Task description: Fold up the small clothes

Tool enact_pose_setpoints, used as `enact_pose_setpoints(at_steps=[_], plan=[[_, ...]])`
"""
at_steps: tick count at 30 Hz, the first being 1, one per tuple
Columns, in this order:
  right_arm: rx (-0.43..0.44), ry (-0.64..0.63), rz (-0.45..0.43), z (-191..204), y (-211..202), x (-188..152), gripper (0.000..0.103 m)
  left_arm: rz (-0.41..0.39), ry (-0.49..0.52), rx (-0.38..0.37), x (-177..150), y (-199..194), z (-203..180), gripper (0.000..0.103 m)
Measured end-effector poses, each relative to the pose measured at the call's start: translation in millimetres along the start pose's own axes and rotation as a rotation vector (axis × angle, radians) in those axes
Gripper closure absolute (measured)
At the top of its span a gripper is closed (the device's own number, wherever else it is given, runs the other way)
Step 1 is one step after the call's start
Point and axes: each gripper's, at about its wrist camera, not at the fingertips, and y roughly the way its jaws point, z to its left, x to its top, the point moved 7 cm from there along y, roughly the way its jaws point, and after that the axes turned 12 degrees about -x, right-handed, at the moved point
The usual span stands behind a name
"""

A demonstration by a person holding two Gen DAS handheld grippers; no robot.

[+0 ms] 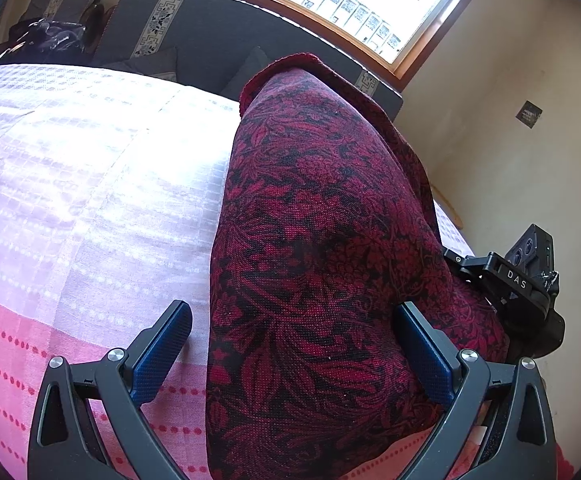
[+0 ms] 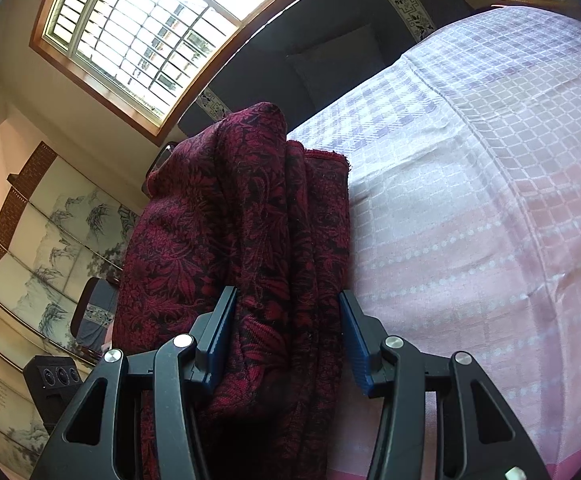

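Observation:
A dark red garment with a black floral pattern [image 1: 322,240] lies in a long folded band on the checked pink and lilac bedsheet [image 1: 90,200]. My left gripper [image 1: 292,354] stands open around its near end. The right pad touches the cloth and the left pad rests over bare sheet. In the right wrist view the same garment [image 2: 242,232] is bunched into thick folds. My right gripper [image 2: 286,340] is shut on that bundle, both blue pads pressing its sides. The right gripper's black body [image 1: 530,280] pokes out from under the cloth's far edge.
The sheet [image 2: 490,200] stretches wide to the right of the garment. A dark padded headboard [image 1: 210,32] and a barred window [image 2: 138,40] stand behind the bed. Dark bags [image 1: 46,40] lie at the far left corner. A painted folding screen [image 2: 50,240] and a black speaker [image 2: 54,376] stand beside the bed.

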Motion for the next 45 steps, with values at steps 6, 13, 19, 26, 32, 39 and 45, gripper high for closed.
enact_pose_setpoints(at_steps=[6, 13, 19, 26, 32, 39, 45], plan=[[-0.023, -0.018, -0.017, 3.0, -0.9, -1.0, 0.057, -0.001, 0.007, 0.011, 0.5, 1.5, -4.3, 0.003], [-0.023, -0.018, -0.017, 3.1, -0.5, -0.7, 0.057, 0.005, 0.024, 0.025, -0.8, 4.5, -12.4, 0.002], [-0.024, -0.019, -0.019, 3.0, -0.4, -0.7, 0.057, 0.005, 0.031, 0.033, -0.5, 6.1, -15.4, 0.002], [-0.03, -0.022, -0.025, 2.4, -1.5, -1.3, 0.057, 0.011, 0.049, 0.04, -2.3, 10.4, -22.3, 0.002], [-0.028, -0.021, -0.024, 2.4, -1.5, -1.3, 0.057, 0.006, 0.124, 0.025, -1.1, 3.7, -40.3, 0.003], [-0.028, -0.021, -0.025, 2.5, -2.4, -2.1, 0.057, 0.036, 0.148, -0.087, 28.6, -17.4, -54.6, 0.003], [-0.029, -0.021, -0.026, 2.4, -1.9, -2.0, 0.057, 0.102, 0.117, -0.141, 62.4, -11.0, -39.4, 0.003]])
